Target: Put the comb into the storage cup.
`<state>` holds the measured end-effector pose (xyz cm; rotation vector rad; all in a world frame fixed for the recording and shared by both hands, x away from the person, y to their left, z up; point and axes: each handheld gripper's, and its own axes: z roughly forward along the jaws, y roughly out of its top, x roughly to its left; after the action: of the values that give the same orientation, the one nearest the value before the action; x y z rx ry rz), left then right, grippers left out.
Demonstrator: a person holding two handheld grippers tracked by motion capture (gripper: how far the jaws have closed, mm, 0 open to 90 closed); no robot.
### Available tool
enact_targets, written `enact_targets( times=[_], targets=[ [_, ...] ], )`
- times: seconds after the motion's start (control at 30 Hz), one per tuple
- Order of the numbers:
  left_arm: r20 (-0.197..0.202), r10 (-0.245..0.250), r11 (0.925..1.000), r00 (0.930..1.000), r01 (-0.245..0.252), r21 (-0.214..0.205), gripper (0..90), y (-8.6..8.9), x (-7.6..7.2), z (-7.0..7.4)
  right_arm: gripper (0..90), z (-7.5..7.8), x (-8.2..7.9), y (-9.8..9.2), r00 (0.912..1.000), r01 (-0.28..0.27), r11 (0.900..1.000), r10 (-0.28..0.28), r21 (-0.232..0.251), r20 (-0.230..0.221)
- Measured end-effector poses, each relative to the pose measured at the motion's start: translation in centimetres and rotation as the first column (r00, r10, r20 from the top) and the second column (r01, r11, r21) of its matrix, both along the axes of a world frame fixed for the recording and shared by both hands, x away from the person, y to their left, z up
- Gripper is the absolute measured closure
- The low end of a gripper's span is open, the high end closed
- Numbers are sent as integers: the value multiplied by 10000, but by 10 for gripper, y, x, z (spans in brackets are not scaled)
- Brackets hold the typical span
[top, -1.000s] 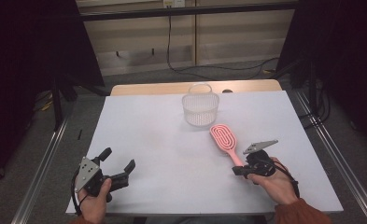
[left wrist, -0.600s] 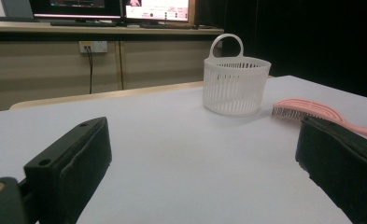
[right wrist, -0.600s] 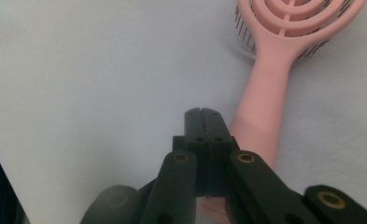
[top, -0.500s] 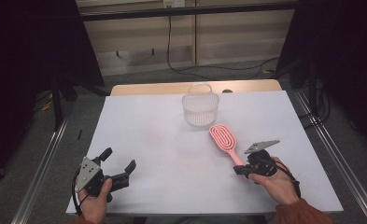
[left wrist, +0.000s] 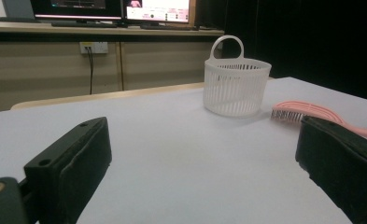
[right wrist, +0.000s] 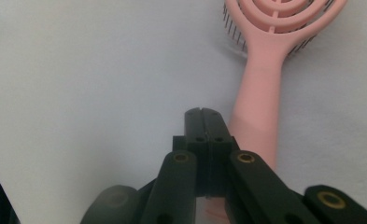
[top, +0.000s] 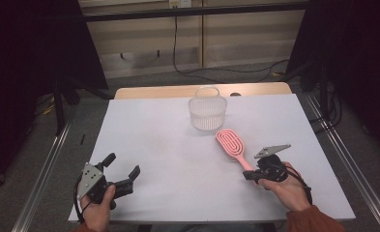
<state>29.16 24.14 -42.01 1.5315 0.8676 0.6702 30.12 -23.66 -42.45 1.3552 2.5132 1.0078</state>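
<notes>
Nothing had shifted since the earlier frame. My right gripper [right wrist: 203, 114] stayed clenched empty beside the pink brush [right wrist: 265, 79] handle at lower right; my left gripper [top: 122, 173] stayed released at lower left.

A white table [top: 168, 145] stands before beige wall panels [top: 144, 43], dark curtains [top: 28, 58] flanking.
</notes>
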Motion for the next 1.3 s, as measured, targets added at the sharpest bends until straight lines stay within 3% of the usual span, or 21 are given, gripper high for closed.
enact_targets(
  times=[1.3],
  targets=[
    [30,23,10000,10000,-23,-66,36,1,0,0,900,-2,0,-10,9995,311,9994,-309,-136,115]
  ],
)
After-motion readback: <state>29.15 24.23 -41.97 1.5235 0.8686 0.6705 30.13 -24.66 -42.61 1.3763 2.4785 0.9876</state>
